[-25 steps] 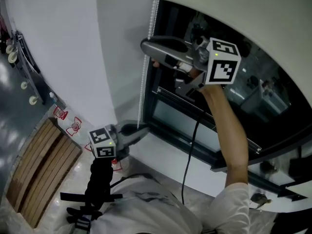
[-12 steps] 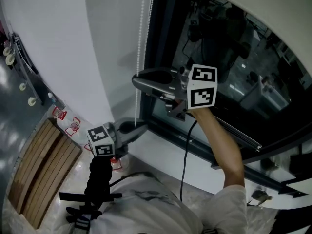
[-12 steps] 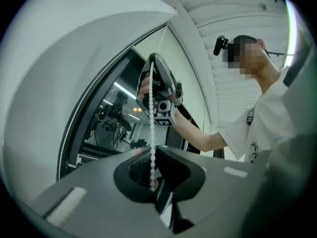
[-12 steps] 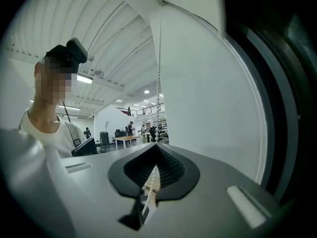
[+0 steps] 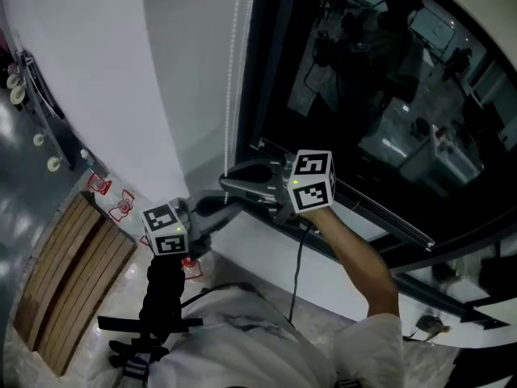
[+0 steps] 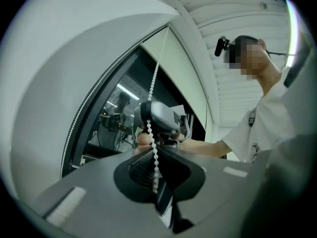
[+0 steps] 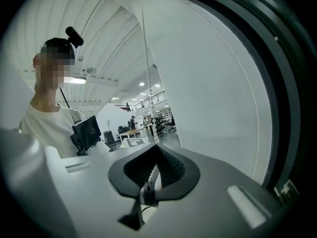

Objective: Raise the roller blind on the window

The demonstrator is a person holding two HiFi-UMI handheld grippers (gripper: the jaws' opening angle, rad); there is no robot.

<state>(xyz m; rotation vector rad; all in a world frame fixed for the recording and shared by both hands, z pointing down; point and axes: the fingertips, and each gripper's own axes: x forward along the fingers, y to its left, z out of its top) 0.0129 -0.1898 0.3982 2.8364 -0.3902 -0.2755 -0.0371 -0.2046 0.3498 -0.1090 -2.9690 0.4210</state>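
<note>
Chain pulled: the right hand-held gripper (image 5: pixel 228 183), clamped on the bead chain (image 5: pixel 234 79), has dropped to just above the left hand-held gripper (image 5: pixel 233 208), which also pinches the chain. The roller blind (image 6: pixel 181 68) has risen well above both, leaving the window (image 5: pixel 363 95) mostly bare. Likely regrip higher.

Slatted wooden panel (image 5: pixel 69 277), white wall (image 5: pixel 105 71)

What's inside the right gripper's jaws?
The bead chain, clamped between the shut jaws of the right gripper. It runs on upward from the tips; its stretch behind the jaws is covered by the gripper's body.
</note>
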